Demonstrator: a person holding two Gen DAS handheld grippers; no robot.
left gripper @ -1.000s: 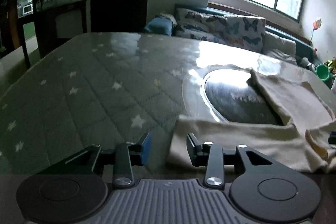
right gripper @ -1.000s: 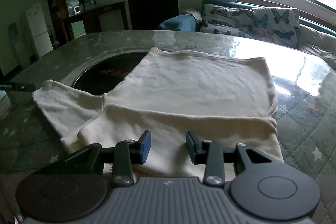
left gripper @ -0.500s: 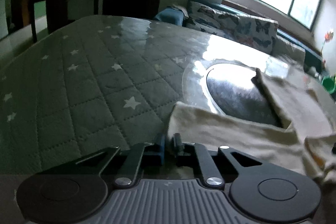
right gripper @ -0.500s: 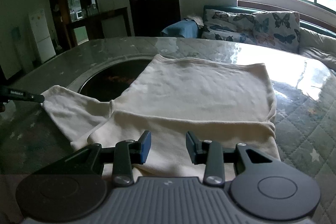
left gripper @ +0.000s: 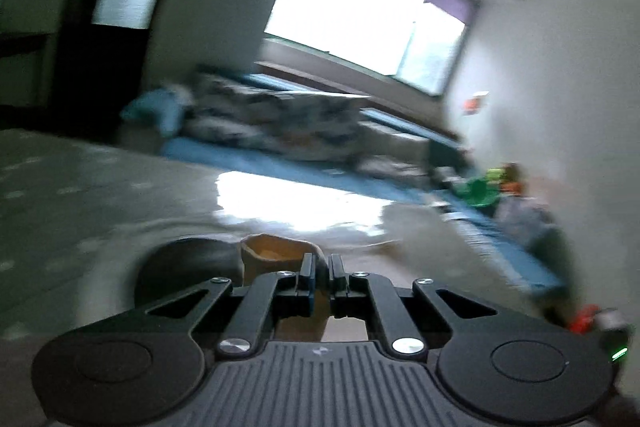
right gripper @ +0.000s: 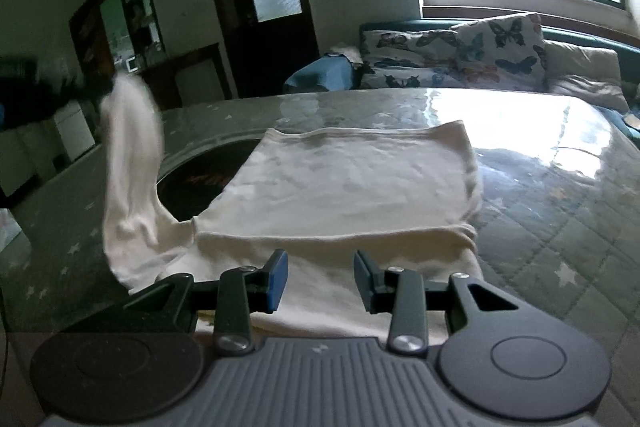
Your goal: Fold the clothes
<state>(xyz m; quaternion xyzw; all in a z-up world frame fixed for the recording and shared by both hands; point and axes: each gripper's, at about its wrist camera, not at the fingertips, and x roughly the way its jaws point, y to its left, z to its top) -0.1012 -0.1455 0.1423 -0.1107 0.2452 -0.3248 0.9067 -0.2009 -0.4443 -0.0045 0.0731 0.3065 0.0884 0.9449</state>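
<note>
- Right wrist view shows the cream shirt (right gripper: pixel 352 187) lying flat on the desk (right gripper: pixel 560 227), just past the right hand-held gripper (right gripper: pixel 321 277).
- Its jaws are spread apart, with nothing between them; the shirt's near folded edge lies right under them.
- One sleeve (right gripper: pixel 130 163) is lifted up on the far left side, standing tall and blurry.
- Left wrist view is very blurry. The left hand-held gripper (left gripper: pixel 321 269) is pressed together, pinching a bit of tan cloth, most likely that sleeve.
- I think the sleeve must next go toward the shirt's body, which lies to the right of the raised sleeve.
- The shirt's long side runs left to right across the right wrist view.
- No words or labels can be read anywhere.
</note>
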